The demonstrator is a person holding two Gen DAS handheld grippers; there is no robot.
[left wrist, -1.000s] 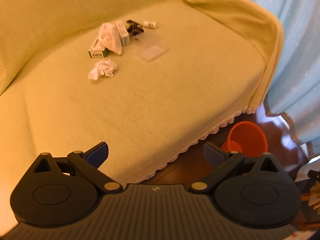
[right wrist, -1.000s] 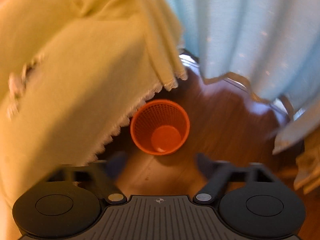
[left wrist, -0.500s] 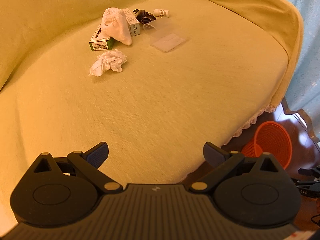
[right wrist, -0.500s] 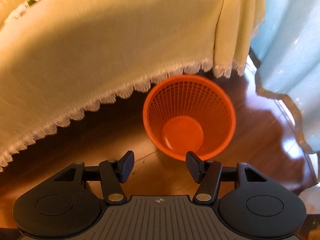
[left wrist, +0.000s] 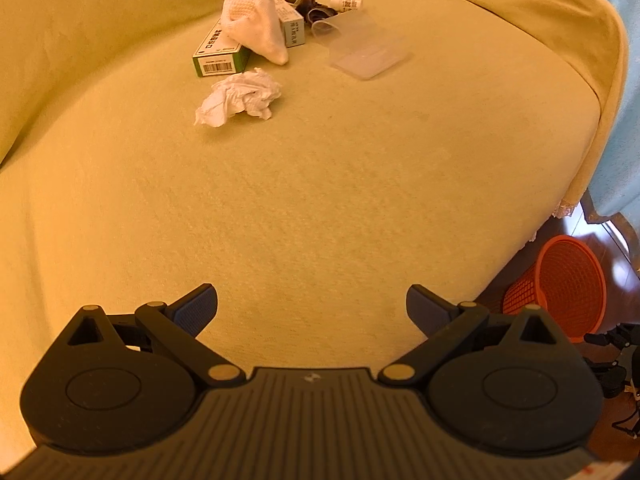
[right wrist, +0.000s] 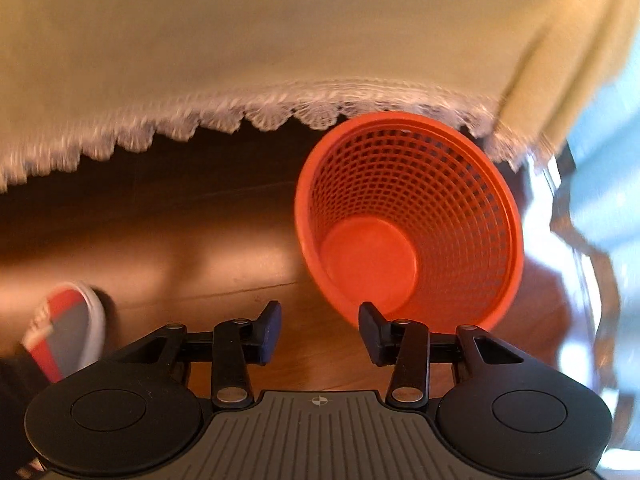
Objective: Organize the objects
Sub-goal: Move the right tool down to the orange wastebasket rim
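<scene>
left gripper [left wrist: 312,306]: fingers gaping wide, holding nothing, hanging over sofa [left wrist: 320,200] | right gripper [right wrist: 319,334]: fingers sitting partly open, empty, beside bin [right wrist: 408,220] rim | tissue [left wrist: 240,98] lying on sofa near boxes [left wrist: 218,56]

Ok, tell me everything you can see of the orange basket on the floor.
The orange basket looks like moulded plastic: a round, tapered bin with lattice walls, a solid rim and a solid flat base. It looks empty. It stands on the dark wooden floor just below the sofa cover's white lace hem, apparently tipped slightly. Nothing grips it; the right hand-held gripper hangs open in front of its near rim. The left view shows it beside the sofa's corner.
</scene>
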